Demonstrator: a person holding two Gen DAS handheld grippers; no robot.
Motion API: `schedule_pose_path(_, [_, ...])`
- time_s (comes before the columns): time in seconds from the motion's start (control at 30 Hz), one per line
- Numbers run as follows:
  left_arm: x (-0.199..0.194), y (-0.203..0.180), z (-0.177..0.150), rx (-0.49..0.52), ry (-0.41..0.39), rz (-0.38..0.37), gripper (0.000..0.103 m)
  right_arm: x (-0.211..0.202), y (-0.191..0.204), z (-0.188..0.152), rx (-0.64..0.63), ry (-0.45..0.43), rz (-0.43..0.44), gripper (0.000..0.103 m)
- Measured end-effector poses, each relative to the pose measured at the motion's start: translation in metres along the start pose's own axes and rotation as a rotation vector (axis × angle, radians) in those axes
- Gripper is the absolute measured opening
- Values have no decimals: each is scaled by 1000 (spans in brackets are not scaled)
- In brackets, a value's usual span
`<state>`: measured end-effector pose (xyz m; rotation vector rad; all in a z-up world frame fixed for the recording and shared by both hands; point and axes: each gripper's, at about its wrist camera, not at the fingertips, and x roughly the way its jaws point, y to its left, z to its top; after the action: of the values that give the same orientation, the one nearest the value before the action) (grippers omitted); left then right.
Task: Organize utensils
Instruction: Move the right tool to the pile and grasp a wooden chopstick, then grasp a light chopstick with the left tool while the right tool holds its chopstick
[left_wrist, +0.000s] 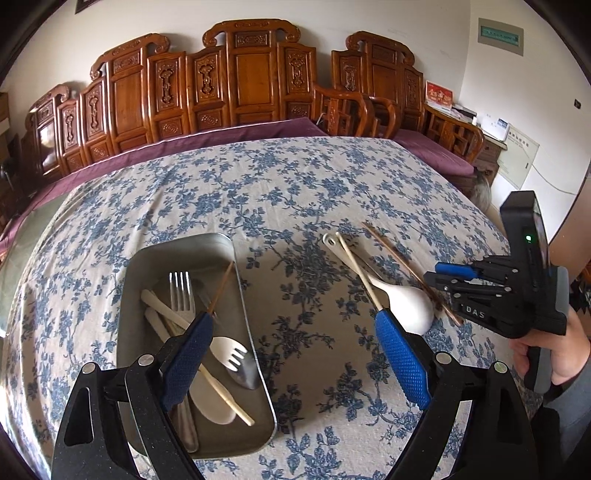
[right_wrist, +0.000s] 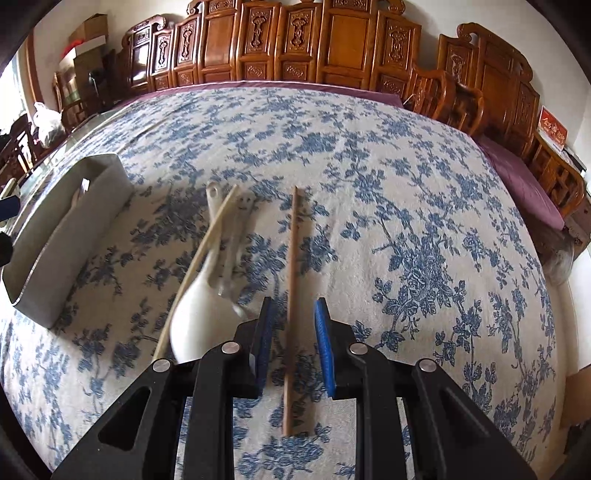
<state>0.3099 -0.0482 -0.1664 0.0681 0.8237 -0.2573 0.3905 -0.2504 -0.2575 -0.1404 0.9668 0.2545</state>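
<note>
Tray (left_wrist: 207, 243): it sits on the left part of your bench, on the blue-flowered cloth (left_wrist: 295, 177). It already holds a metal fork (left_wrist: 181, 291), a white plastic fork (left_wrist: 231, 352), a pale chopstick (left_wrist: 225, 391), a thin brown stick (left_wrist: 221, 291) leaning on its rim, and a few more pale pieces you cannot tell apart.

Left tool (left_wrist: 293, 338): your jaws stand wide apart with nothing between them, hovering over the tray's right rim and the bare cloth beside it.

Loose pile: right of the tray, well apart from it, lie a white ladle-like spoon (right_wrist: 195, 325), a second pale chopstick (right_wrist: 207, 251) across it, and what looks like a metal utensil under them.

Brown chopstick (right_wrist: 293, 295): it lies alone just right of the pile, pointing toward the bench's far edge.

Right tool (right_wrist: 293, 325): your jaws are partly open and straddle the brown chopstick; the pads do not seem to press it yet.

Progress: roughly half looks sorted; the pile and this chopstick remain.

In the way: the spoon bowl sits just beside your left pad, so closing could nudge it.

Around: carved wooden chairs (left_wrist: 236, 81) line the far side.
</note>
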Motion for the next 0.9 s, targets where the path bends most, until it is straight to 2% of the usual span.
schedule_pose_path(0.17, [6, -11, -2, 11, 8, 7, 86, 14, -7, -5, -12, 48, 29, 25])
schedule_pose_path(0.3, [15, -21, -4, 23, 26, 9, 86, 14, -7, -6, -31, 53, 34, 23])
schedule_pose_path(0.37, [17, -26, -5, 29, 29, 5, 86, 14, -9, -7, -36, 57, 33, 6])
schedule_pose_path(0.67, [43, -61, -18, 77, 82, -20, 86, 13, -15, -7, -6, 66, 43, 6])
schedule_pose_path(0.9, [68, -78, -26, 108, 125, -8, 85, 14, -16, -6, 12, 68, 52, 6])
